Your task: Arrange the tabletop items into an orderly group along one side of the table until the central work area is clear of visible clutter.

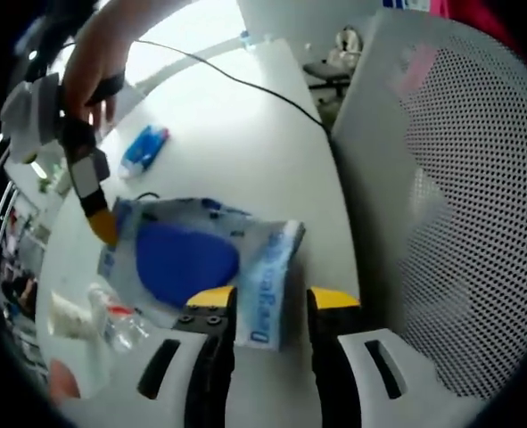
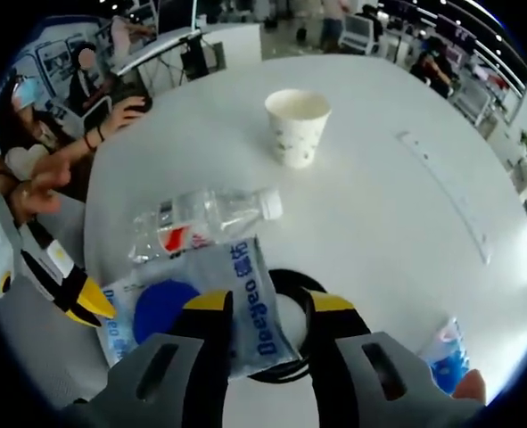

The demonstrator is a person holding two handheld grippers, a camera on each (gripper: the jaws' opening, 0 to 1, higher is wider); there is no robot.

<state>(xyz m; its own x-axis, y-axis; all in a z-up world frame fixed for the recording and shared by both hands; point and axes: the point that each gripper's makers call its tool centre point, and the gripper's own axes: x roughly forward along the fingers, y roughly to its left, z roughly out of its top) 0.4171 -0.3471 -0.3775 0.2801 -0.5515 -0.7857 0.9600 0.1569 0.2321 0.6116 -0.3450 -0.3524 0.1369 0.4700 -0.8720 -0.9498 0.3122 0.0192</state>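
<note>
Wipes pack (image 1: 205,263), white and blue with a round blue lid, lies flat on the white table (image 1: 245,143), just ahead of my left gripper (image 1: 272,299). Its near edge sits in the gap between my left jaws, which stand apart; whether the yellow tips touch the pack I cannot tell. In the right gripper view the same wipes pack (image 2: 201,308) also reaches between the jaws of my right gripper (image 2: 267,303), which are likewise spread and not visibly pressing on it. A black cable loop (image 2: 290,294) lies partly under the pack's far corner.

Just beyond the pack, a clear plastic bottle (image 2: 201,218) with a white cap lies on its side, touching or nearly touching the pack's edge. Farther out, a white paper cup (image 2: 297,125) stands upright, well apart from the bottle. A small blue-and-white packet (image 2: 443,352) rests near the table edge at my right.

In the left gripper view a blue packet (image 1: 144,150) lies beyond the pack, and a thin black cable (image 1: 236,80) runs across the far tabletop. A mesh chair back (image 1: 459,196) stands beside the table.
</note>
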